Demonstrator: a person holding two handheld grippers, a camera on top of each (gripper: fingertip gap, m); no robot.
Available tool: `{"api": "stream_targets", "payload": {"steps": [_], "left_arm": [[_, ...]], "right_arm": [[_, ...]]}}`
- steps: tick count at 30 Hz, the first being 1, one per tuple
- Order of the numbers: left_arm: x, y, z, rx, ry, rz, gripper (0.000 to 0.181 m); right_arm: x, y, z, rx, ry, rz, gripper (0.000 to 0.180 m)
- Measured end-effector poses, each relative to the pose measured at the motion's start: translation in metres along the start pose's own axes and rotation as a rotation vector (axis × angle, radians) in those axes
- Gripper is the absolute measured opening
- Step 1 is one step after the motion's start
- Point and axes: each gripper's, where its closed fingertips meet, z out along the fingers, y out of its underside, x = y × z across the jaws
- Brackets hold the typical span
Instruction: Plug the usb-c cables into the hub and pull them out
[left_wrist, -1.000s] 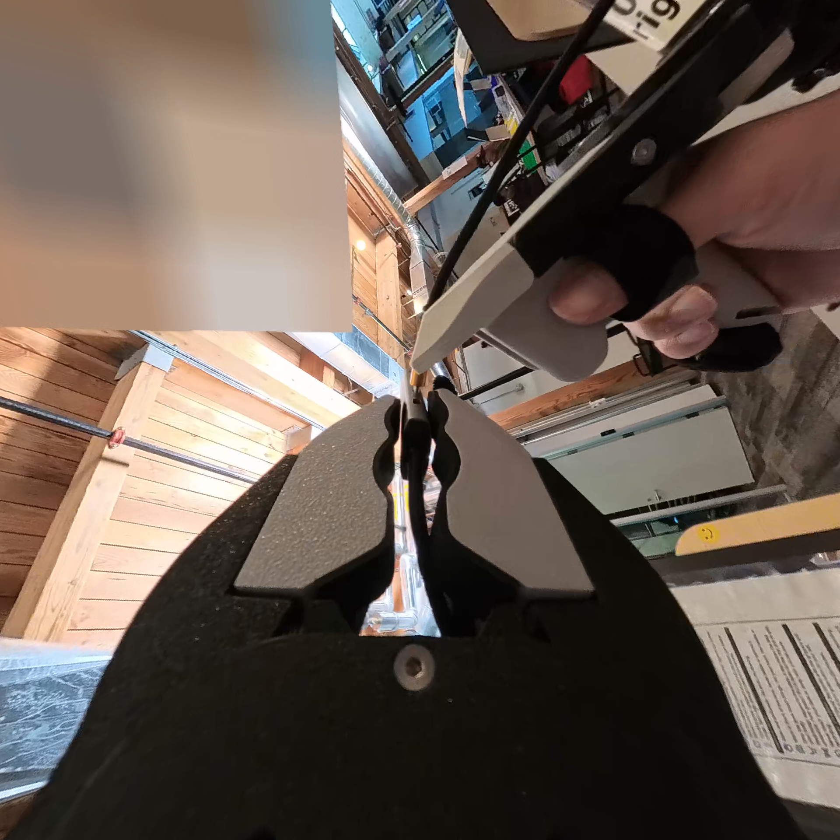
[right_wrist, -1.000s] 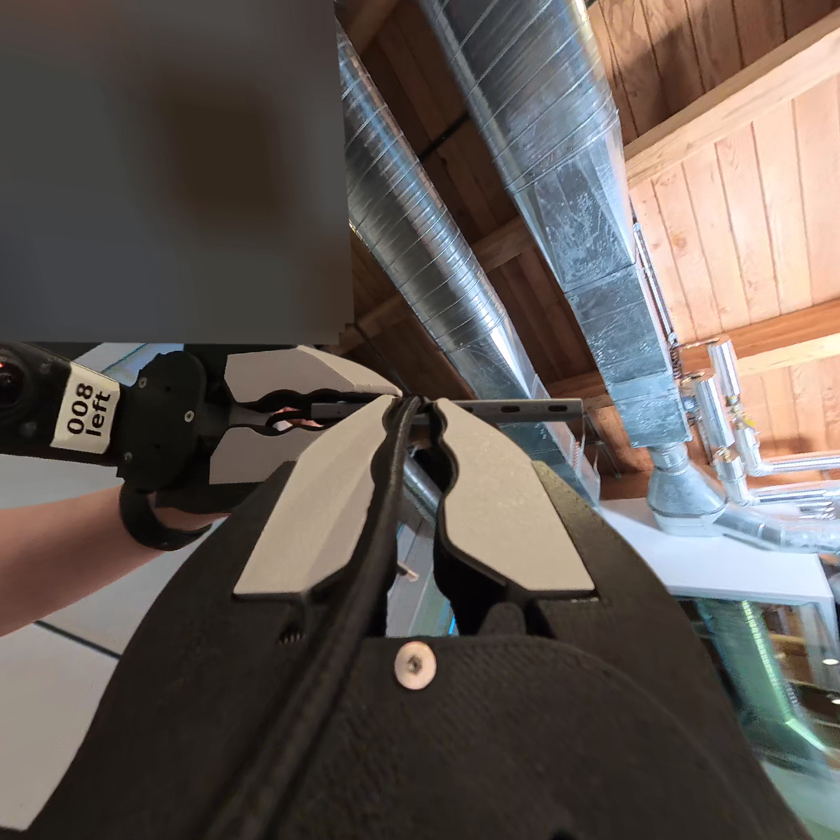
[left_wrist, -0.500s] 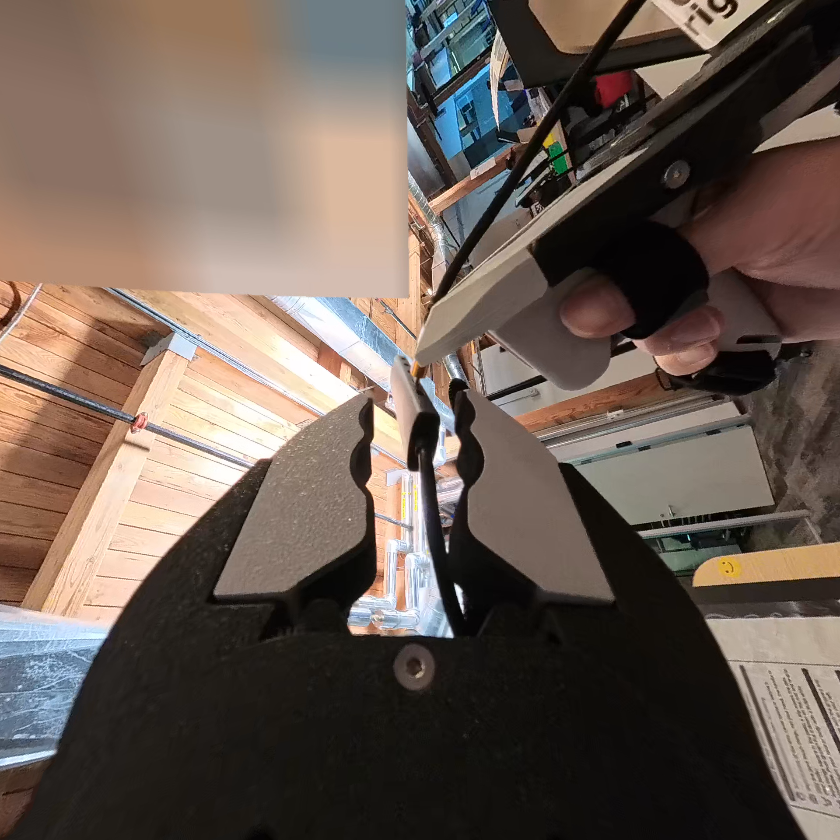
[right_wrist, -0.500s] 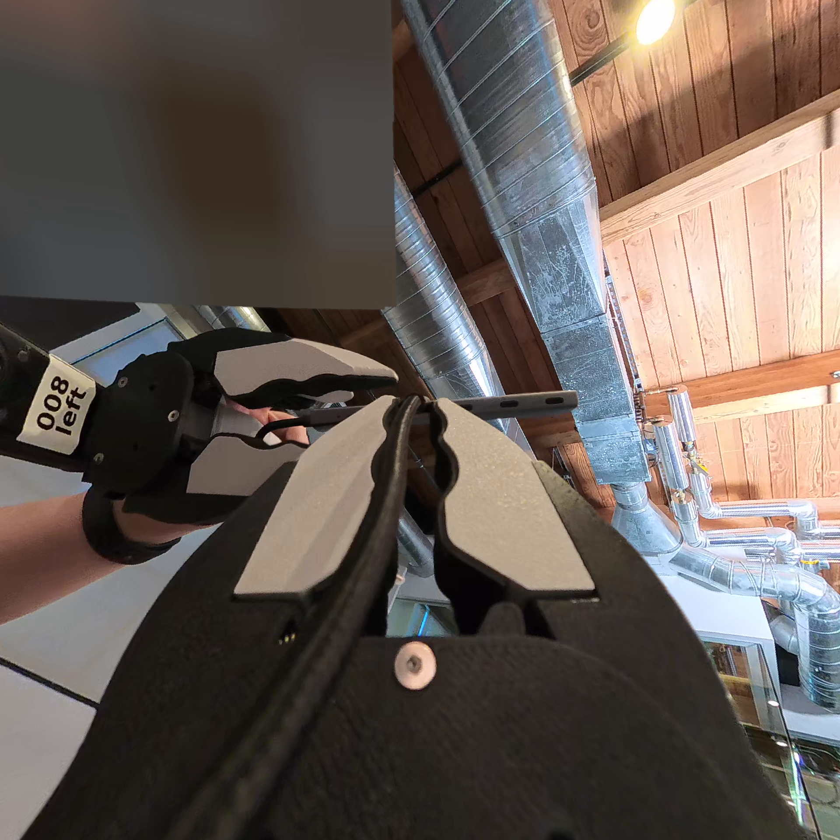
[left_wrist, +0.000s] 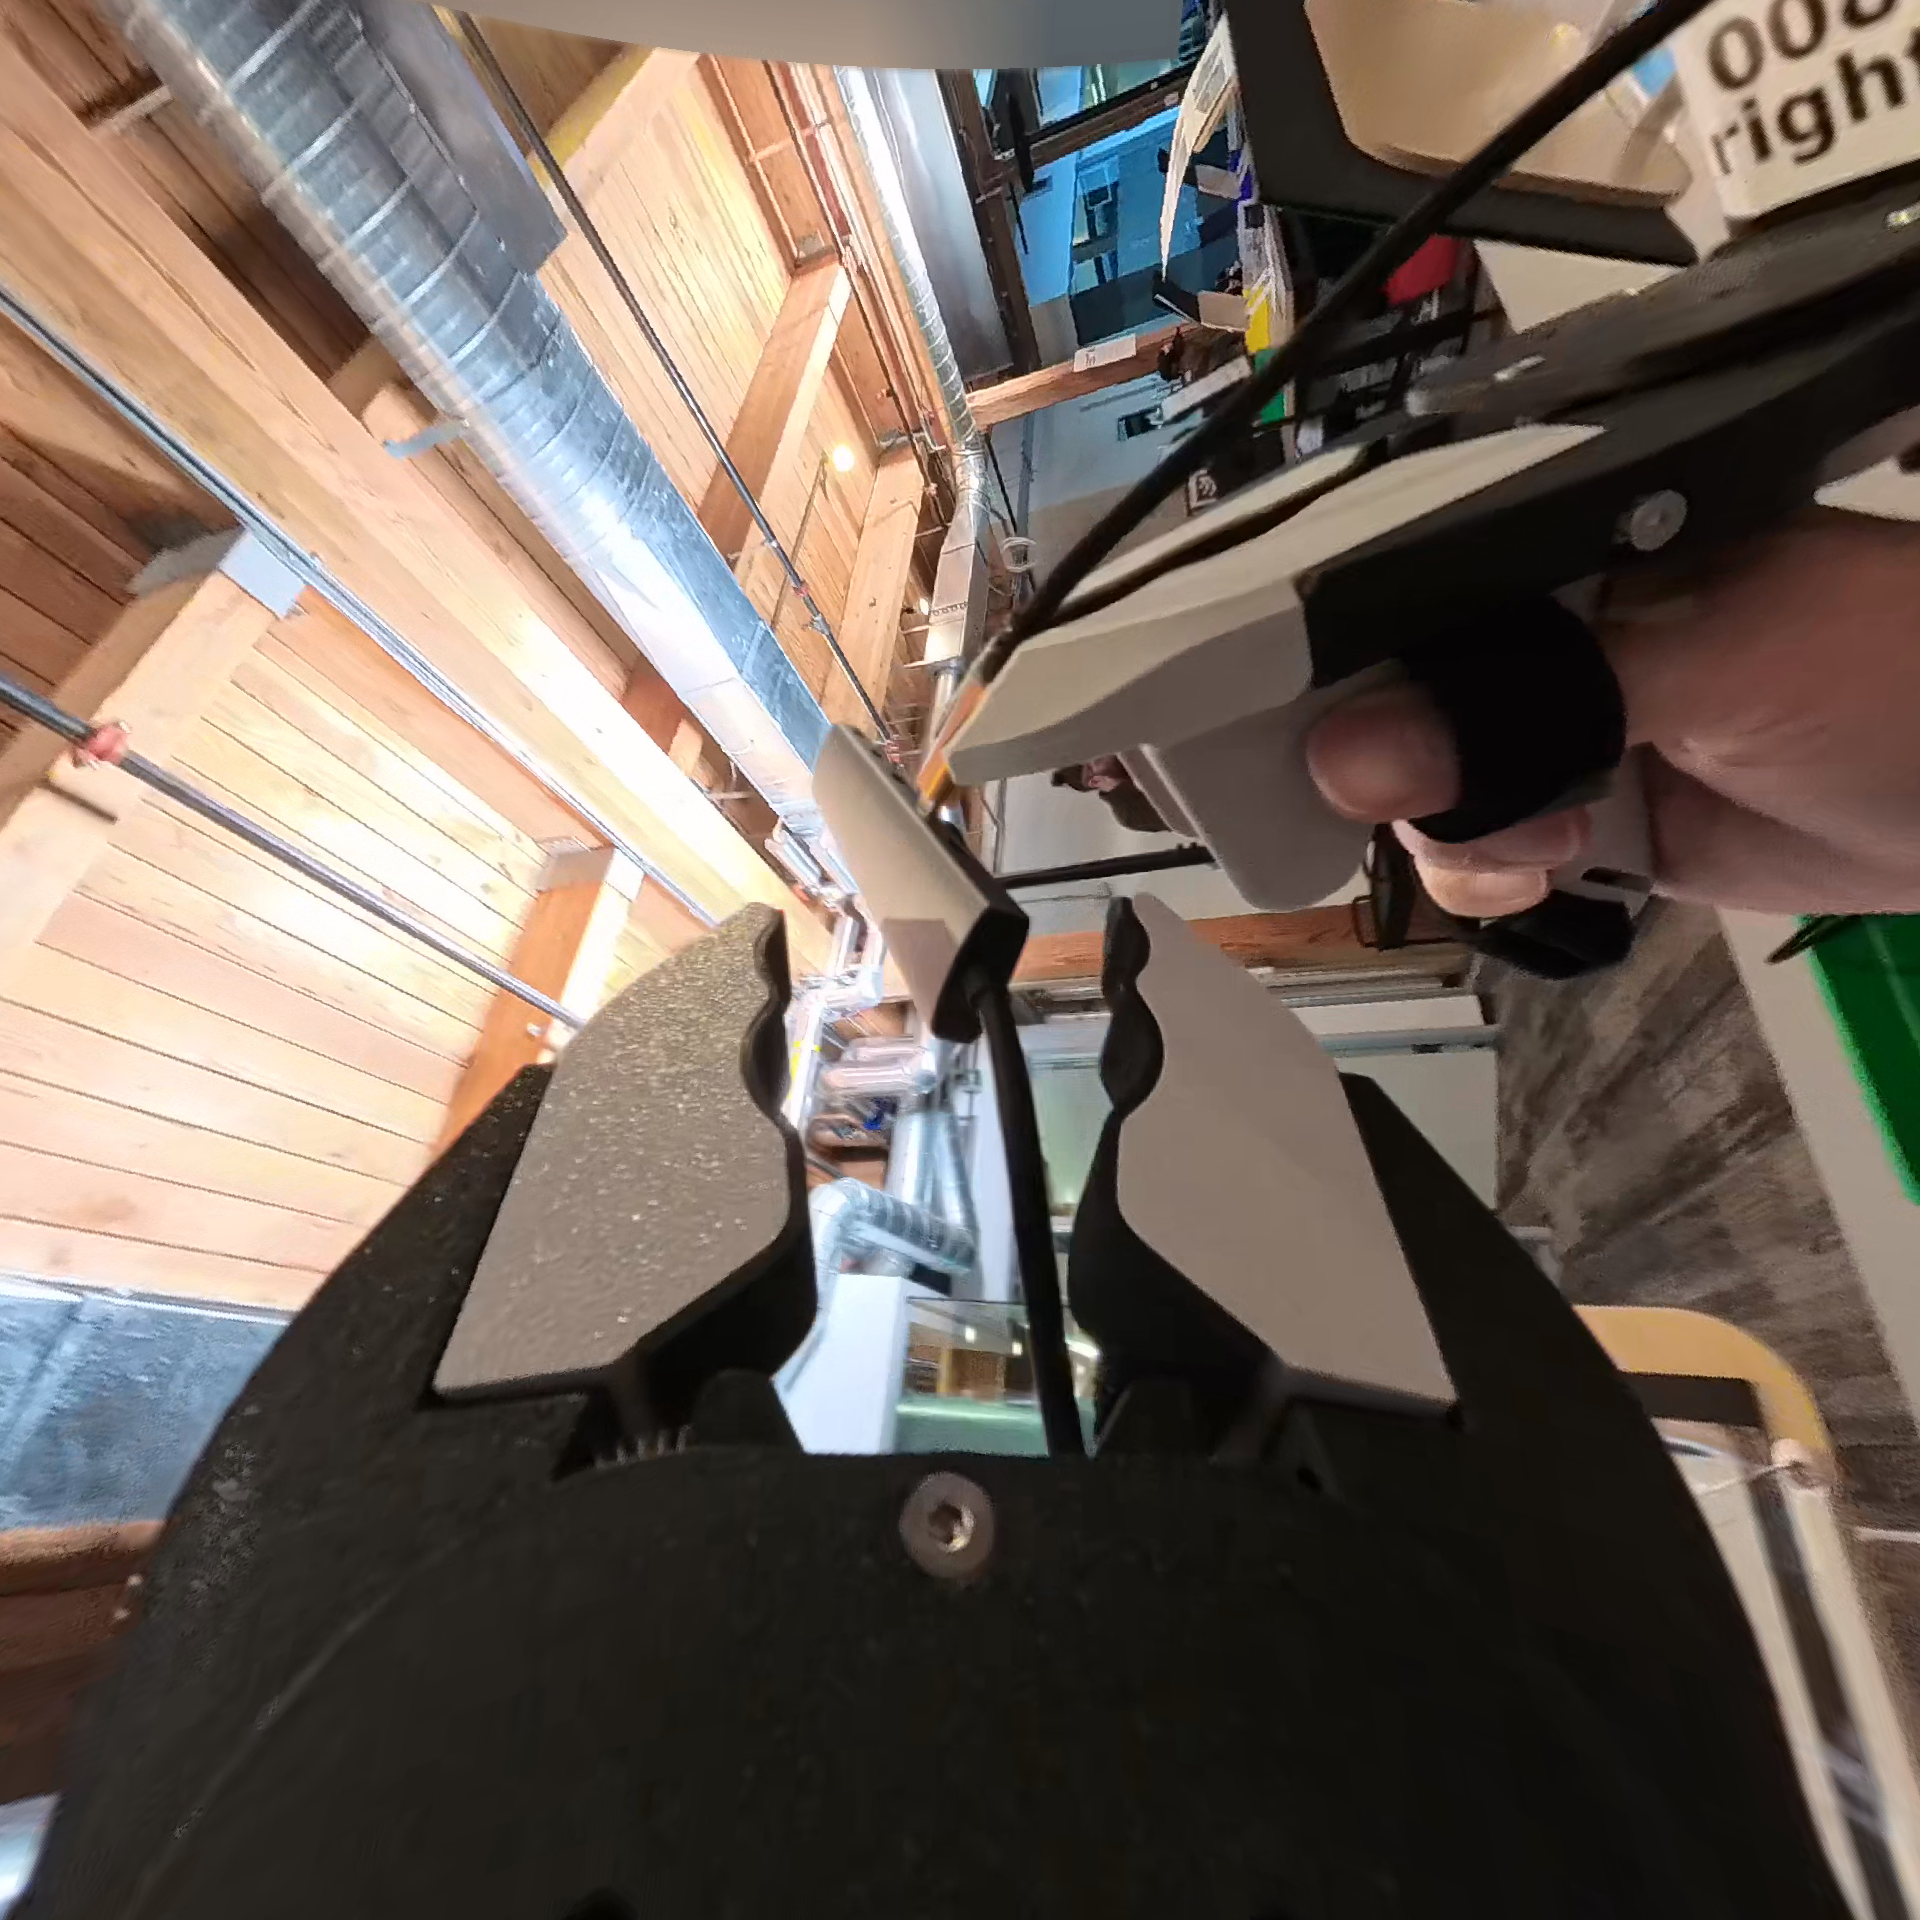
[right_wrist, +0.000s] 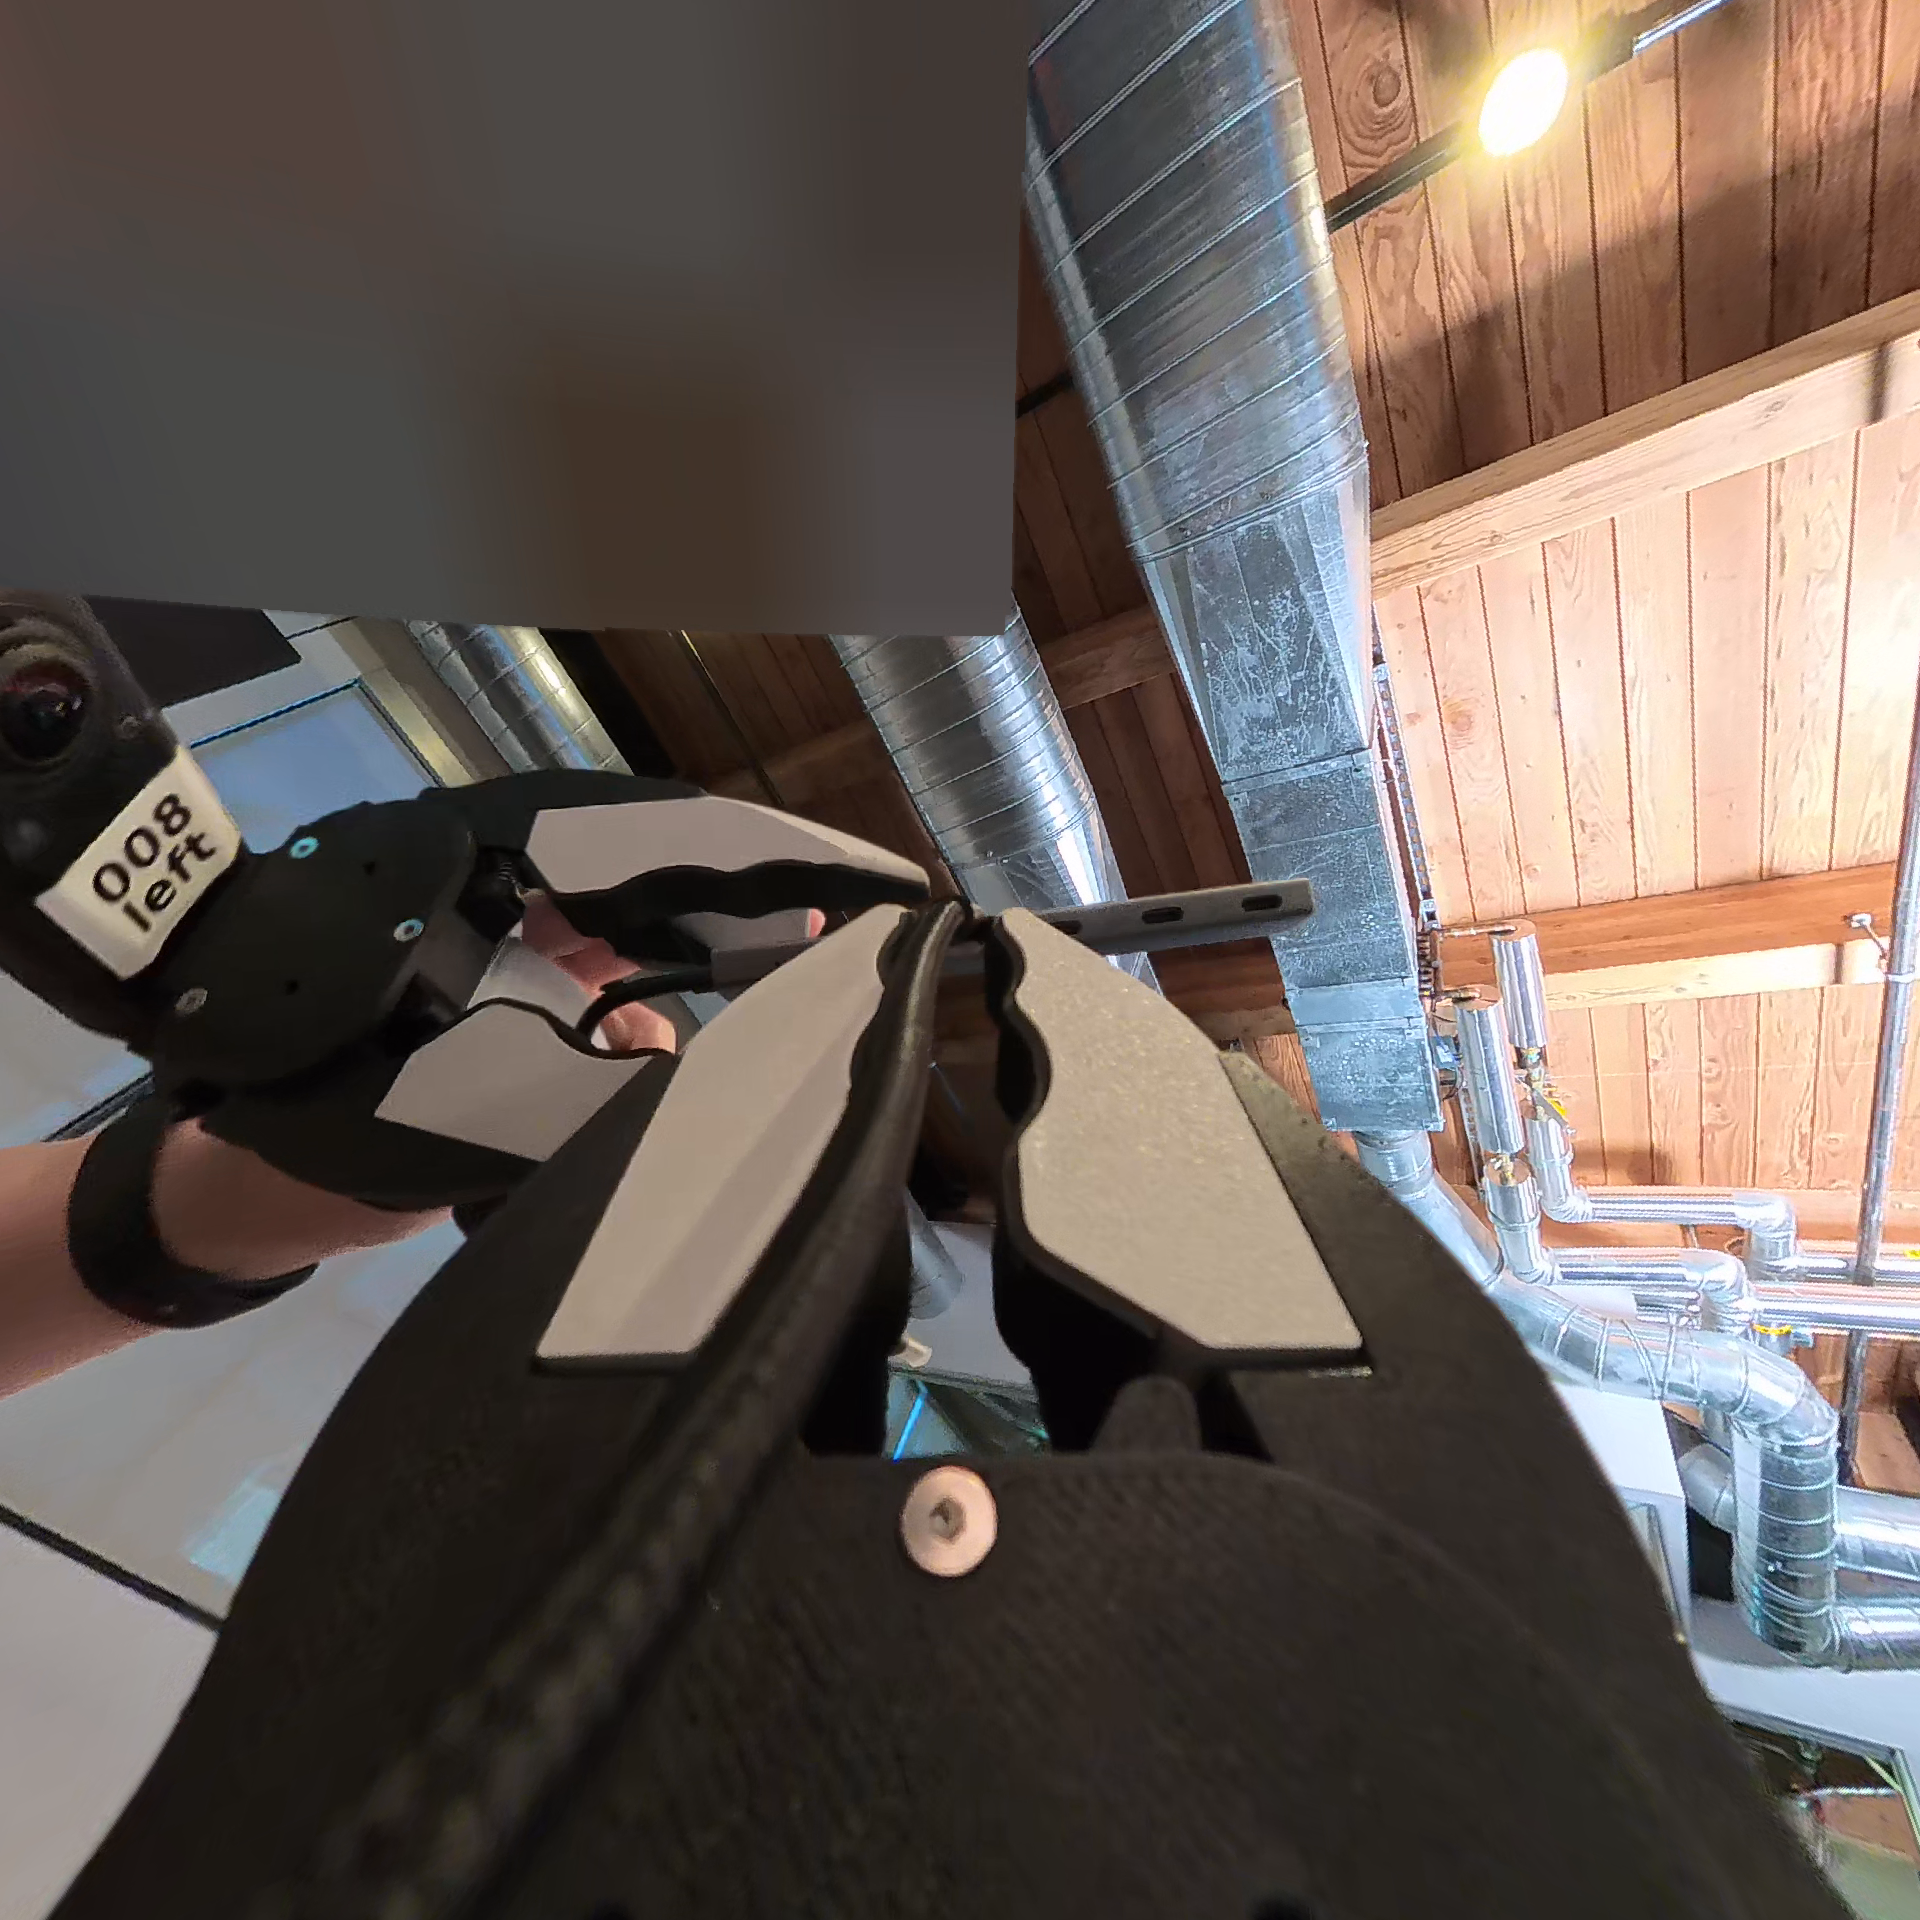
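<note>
Hub (left_wrist: 902, 871) between open left gripper (left_wrist: 940, 930) fingers

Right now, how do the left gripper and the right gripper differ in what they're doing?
The left gripper has its fingers wide apart; the right gripper has its fingers pinched together. The right gripper clamps the black braided cable, whose end meets the grey hub; the left gripper grips nothing, with only the hub's end and the hub's own lead lying between its fingers. Both point at the hub.

Grey slim hub (right_wrist: 1164, 920) held aloft, ports visible; black cable (right_wrist: 883, 1091) plugged in.
</note>
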Motion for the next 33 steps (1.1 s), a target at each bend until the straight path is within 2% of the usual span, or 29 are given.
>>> {"api": "stream_targets", "payload": {"steps": [4,7,11,15,20,23,33], "left_arm": [[-0.001,0.003,0.001,-0.039,0.040,-0.148,0.065],[0.004,0.003,0.000,-0.042,0.111,-0.263,0.063],[0.007,-0.006,-0.004,0.002,0.148,-0.341,0.051],[0.006,-0.011,-0.008,0.021,0.166,-0.440,0.054],[0.008,-0.008,-0.010,0.008,0.208,-0.565,0.048],[0.007,-0.008,-0.013,0.030,0.203,-0.597,0.038],[0.007,-0.005,-0.017,0.029,0.210,-0.649,0.037]], "right_arm": [[-0.001,-0.001,0.000,-0.006,-0.001,-0.044,0.012],[-0.001,-0.002,0.000,-0.008,0.001,-0.050,0.012],[-0.005,-0.002,0.001,-0.014,-0.010,-0.080,0.012],[-0.009,-0.003,0.001,-0.012,-0.021,-0.110,0.012],[-0.012,-0.004,0.002,-0.013,-0.029,-0.133,0.012],[-0.014,-0.003,0.002,-0.018,-0.038,-0.149,0.013],[-0.017,0.001,0.002,-0.027,-0.041,-0.138,0.013]]}}
